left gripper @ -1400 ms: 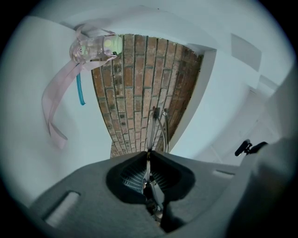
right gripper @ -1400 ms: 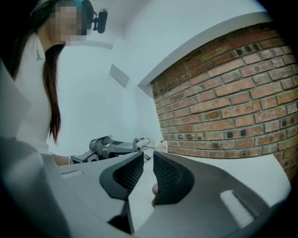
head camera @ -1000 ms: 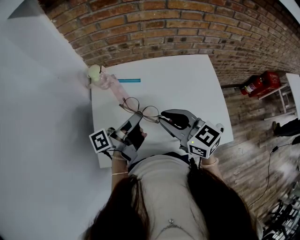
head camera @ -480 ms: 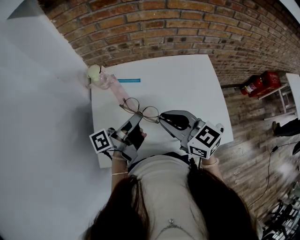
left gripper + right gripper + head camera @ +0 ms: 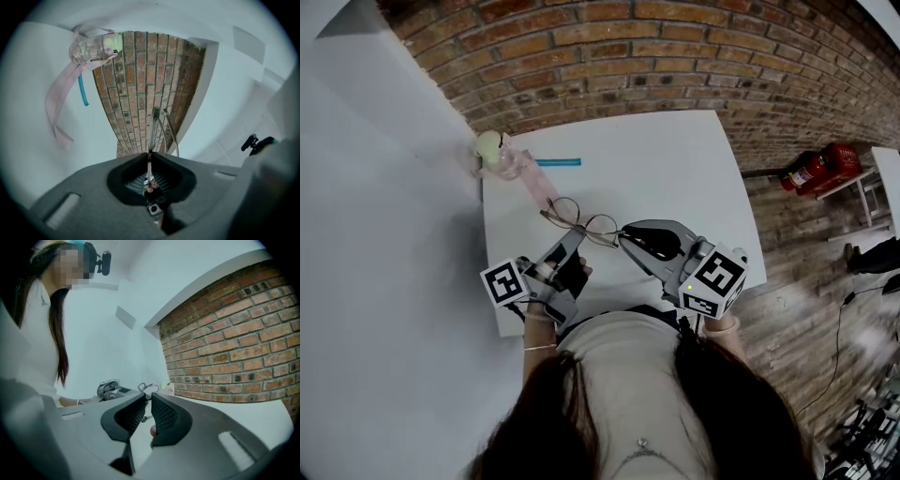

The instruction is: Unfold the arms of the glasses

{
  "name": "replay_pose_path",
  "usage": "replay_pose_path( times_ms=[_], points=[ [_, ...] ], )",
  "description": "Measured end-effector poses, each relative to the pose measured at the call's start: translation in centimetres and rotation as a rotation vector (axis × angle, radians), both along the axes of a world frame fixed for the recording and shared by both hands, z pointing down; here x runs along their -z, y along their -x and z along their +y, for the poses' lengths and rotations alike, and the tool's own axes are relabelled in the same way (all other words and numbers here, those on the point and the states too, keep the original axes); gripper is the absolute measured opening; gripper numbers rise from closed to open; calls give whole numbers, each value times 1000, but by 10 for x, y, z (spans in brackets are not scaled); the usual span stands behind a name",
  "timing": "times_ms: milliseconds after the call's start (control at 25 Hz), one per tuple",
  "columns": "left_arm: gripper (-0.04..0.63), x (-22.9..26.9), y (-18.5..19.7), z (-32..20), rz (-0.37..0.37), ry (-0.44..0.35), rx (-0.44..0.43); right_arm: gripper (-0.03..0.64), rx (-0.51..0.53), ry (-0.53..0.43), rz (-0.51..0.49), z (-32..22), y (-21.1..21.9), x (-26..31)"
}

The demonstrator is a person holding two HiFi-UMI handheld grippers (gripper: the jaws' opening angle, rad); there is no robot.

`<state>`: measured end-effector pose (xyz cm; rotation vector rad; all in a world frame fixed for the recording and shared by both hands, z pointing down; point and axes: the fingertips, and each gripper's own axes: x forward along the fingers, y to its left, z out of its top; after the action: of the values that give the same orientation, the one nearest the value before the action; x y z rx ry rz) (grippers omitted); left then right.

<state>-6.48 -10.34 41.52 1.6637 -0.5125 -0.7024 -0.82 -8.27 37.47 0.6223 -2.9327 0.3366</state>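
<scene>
Thin wire-framed glasses [image 5: 580, 218] with round lenses hang just above the white table [image 5: 675, 169], held between both grippers. My left gripper [image 5: 577, 232] is shut on one thin metal arm; in the left gripper view that arm runs out of the closed pads [image 5: 140, 180] to the frame of the glasses [image 5: 161, 126]. My right gripper [image 5: 623, 234] comes in from the right. In the right gripper view its jaws [image 5: 148, 397] are closed to a narrow slit on the other arm, whose pinkish tip [image 5: 152, 430] shows between the pads. The glasses [image 5: 147, 388] peek over the jaws there.
A clear pink bottle with a pale lid [image 5: 494, 150] and a pink strap [image 5: 536, 185] lies at the table's far left corner, beside a blue strip [image 5: 559, 161]. A brick wall [image 5: 675, 56] backs the table. A red extinguisher [image 5: 818, 169] lies on the wooden floor to the right.
Almost nothing has moved. Both grippers keep their hold on the glasses, and the right gripper's marker cube has shifted very slightly.
</scene>
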Motion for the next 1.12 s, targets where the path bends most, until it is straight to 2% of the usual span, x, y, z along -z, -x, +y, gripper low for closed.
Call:
replay_pose_path(
  times_ms=[880, 1120],
  points=[
    [21, -11, -7, 2, -85, 18, -16, 43, -5, -28, -68, -5, -3, 27],
    [21, -14, -11, 1, -87, 25, -31, 43, -8, -36, -84, -8, -3, 34]
  ],
)
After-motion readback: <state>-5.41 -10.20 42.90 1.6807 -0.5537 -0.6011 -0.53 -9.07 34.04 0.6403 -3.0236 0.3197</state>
